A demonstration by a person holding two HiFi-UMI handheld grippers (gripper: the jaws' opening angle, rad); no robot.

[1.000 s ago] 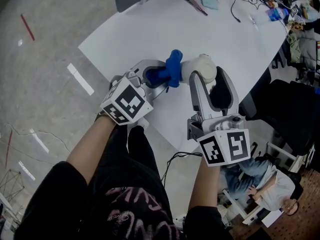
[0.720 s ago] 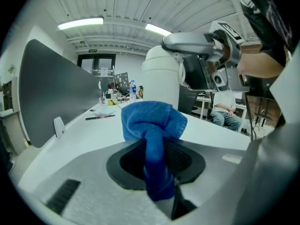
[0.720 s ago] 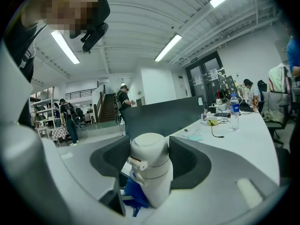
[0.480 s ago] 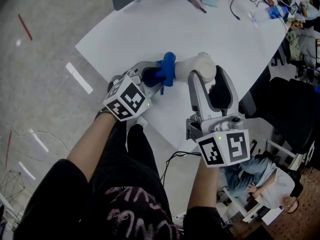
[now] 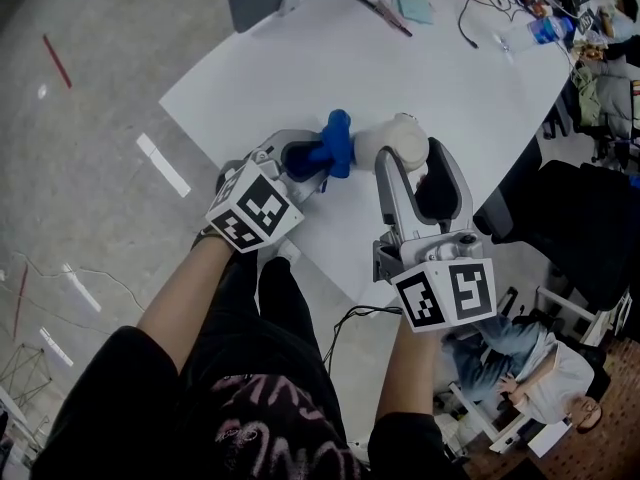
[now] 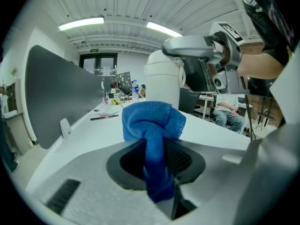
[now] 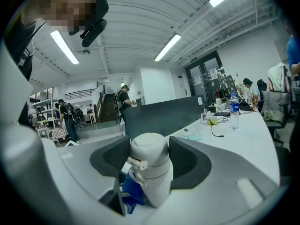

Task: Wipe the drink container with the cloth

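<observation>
Our left claw is clamped on the blue cloth. Our right claw is clamped on the white bottle, over the table.

In the head view, the cloth has slid a little along the bottle's left side since a second ago, so we judge a wiping stroke is under way.

In the left gripper view, the cloth bunches between our jaws, and the bottle stands just behind it.

In the right gripper view, our jaws grip the bottle's sides, and the cloth sits against the bottle's lower left.
</observation>
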